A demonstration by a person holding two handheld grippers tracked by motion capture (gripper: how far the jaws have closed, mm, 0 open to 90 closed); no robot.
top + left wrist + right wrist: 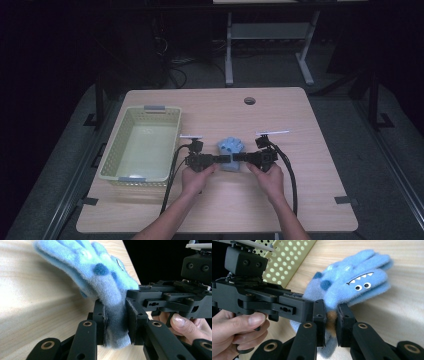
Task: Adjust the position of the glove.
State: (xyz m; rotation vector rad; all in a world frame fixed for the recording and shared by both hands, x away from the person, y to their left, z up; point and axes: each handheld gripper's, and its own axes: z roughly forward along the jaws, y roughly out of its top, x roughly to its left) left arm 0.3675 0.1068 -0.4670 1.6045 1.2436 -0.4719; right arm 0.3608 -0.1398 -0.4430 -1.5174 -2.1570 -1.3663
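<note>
A fuzzy light-blue glove with dark blue spots and a toothy monster face lies on the wooden table, its fingers pointing away from me. My left gripper is shut on the glove's cuff, the fabric squeezed between both pads. From the opposite side my right gripper is shut on the same cuff, where a tan patch shows between its pads. In the high view the left gripper and the right gripper meet tip to tip at the glove's near end.
A pale yellow-green perforated basket stands at the table's left, close beside the left hand. A round cable hole sits near the far edge. Black cables trail from both grippers toward the near edge. Bare wood lies to the right.
</note>
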